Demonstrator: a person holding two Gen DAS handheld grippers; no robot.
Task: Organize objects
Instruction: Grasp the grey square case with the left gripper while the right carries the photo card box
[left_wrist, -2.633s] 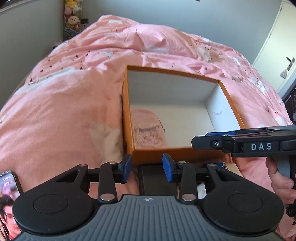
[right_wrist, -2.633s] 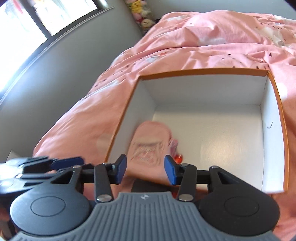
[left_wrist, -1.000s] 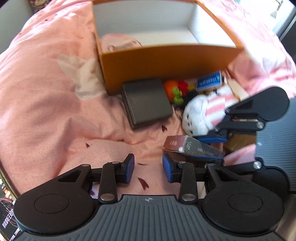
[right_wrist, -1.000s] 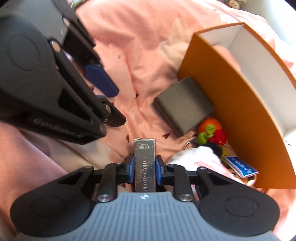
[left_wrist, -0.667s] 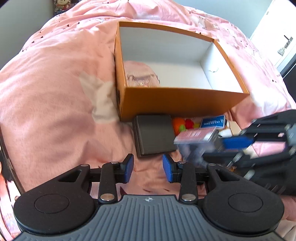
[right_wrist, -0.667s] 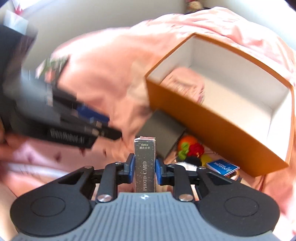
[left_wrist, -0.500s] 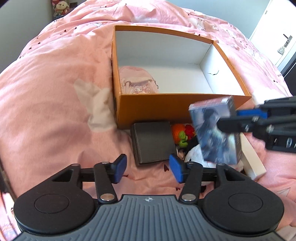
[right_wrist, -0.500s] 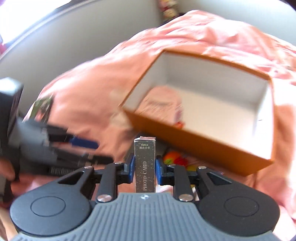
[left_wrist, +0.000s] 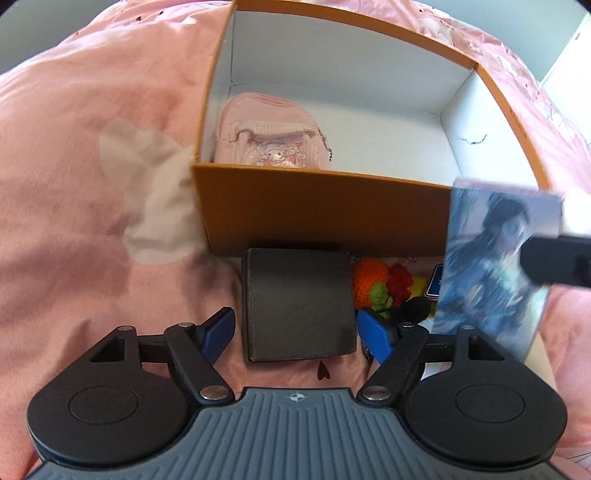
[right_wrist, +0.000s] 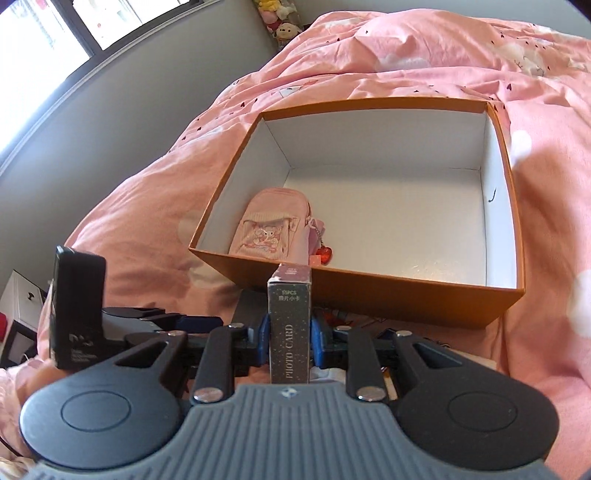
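An open orange box (left_wrist: 321, 218) with white inside stands on the pink bed; it also shows in the right wrist view (right_wrist: 406, 306). A pink pouch (left_wrist: 269, 129) lies in its near left corner, seen too in the right wrist view (right_wrist: 273, 225). My right gripper (right_wrist: 290, 328) is shut on a photo card box (right_wrist: 290, 328), held upright just short of the orange box's near wall; the card box shows at right in the left wrist view (left_wrist: 495, 273). My left gripper (left_wrist: 295, 330) is open and empty, its fingers either side of a flat black case (left_wrist: 297, 306).
A crocheted orange and red toy (left_wrist: 380, 282) and a blue card (left_wrist: 436, 286) lie against the box's near wall. The pink duvet (right_wrist: 406, 51) surrounds the box. A grey wall and a window are at left in the right wrist view.
My right gripper lifted the photo card box off the bed and carried it toward the orange box. My left gripper opened wider and moved in over the black case.
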